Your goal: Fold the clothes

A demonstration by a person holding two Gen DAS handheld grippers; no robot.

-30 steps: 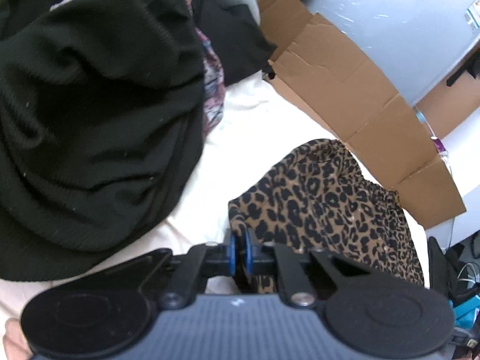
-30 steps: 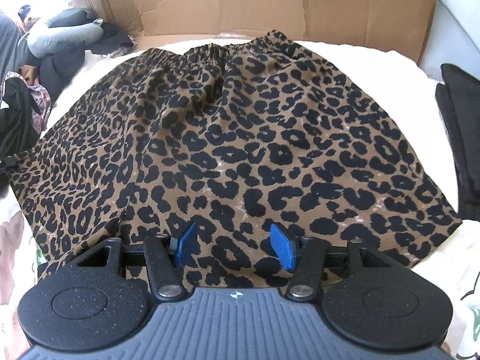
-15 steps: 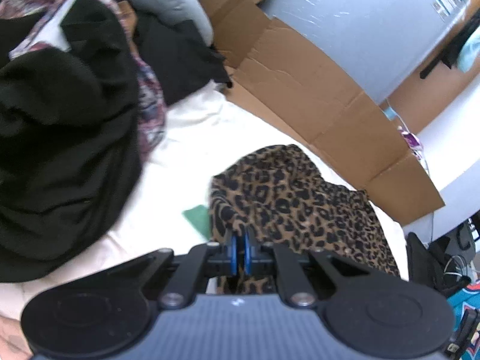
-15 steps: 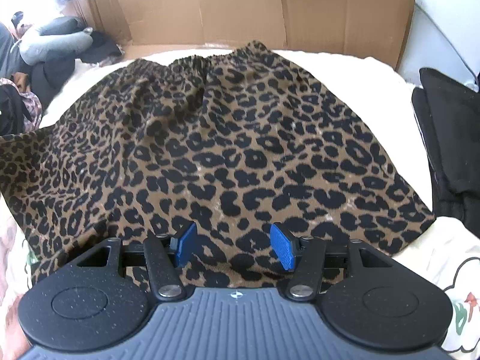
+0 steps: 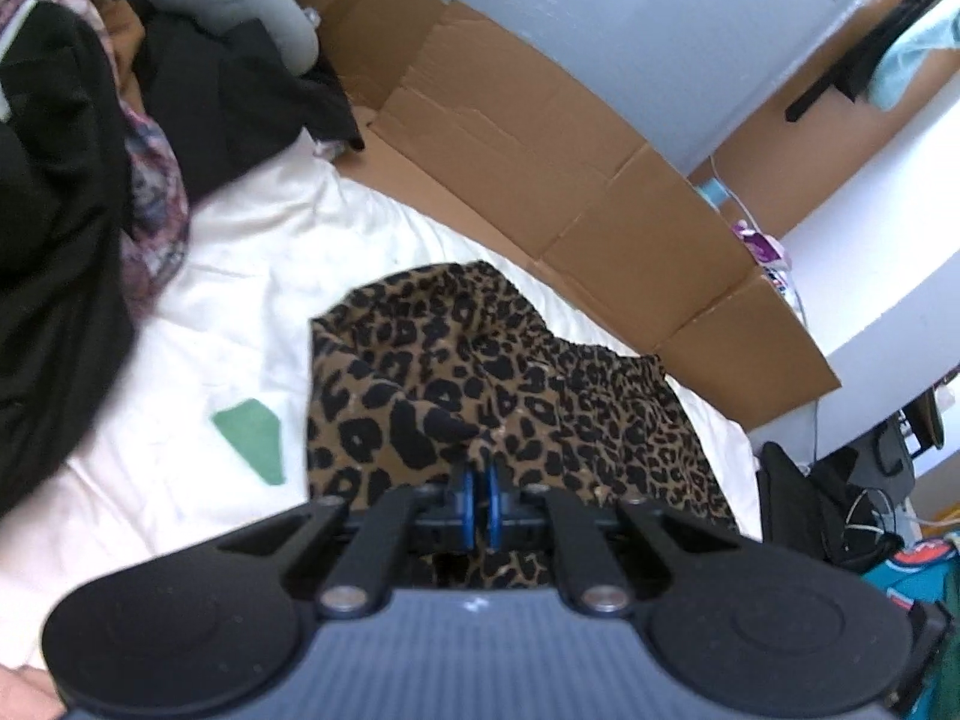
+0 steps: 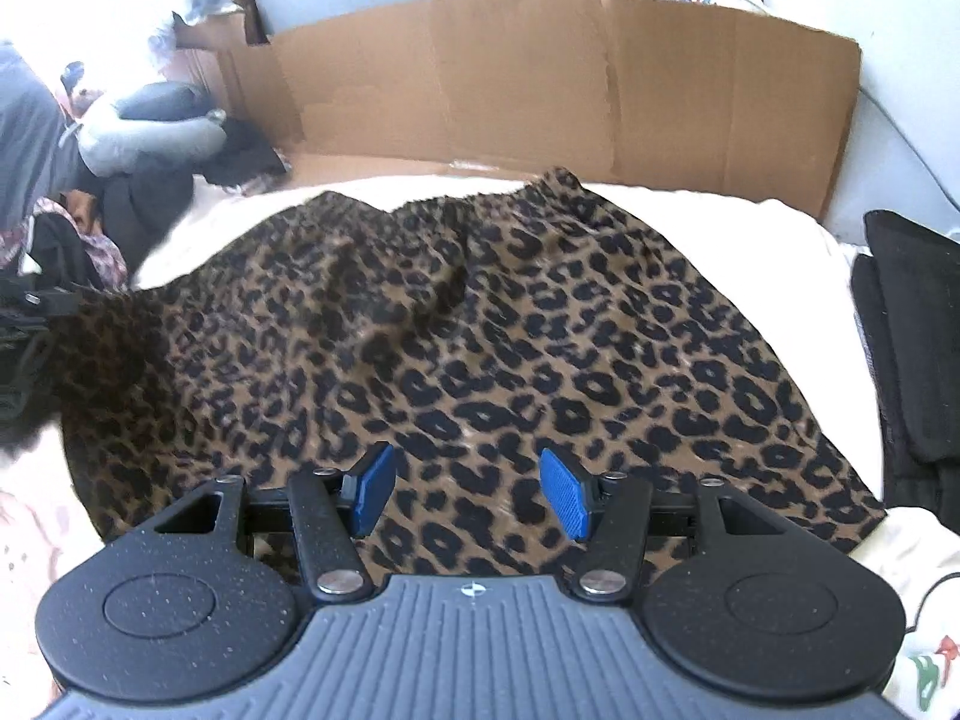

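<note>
Your left wrist cam looks steeply down along its fingers, tight over the leopard-print skirt on the bed, facing the cardboard. Your right one sits close over the skirt's near edge, facing the same cardboard. Both share skirt, bed and cardboard.

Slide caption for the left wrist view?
Left claw pinching leopard-print garment, lifting its edge off the white sheet.

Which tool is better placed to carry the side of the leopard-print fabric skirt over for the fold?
Probably the left tool: its blue pads are shut on the edge of the leopard-print fabric skirt, which is lifted there. The right tool hangs open above the fabric, gripping nothing.
</note>
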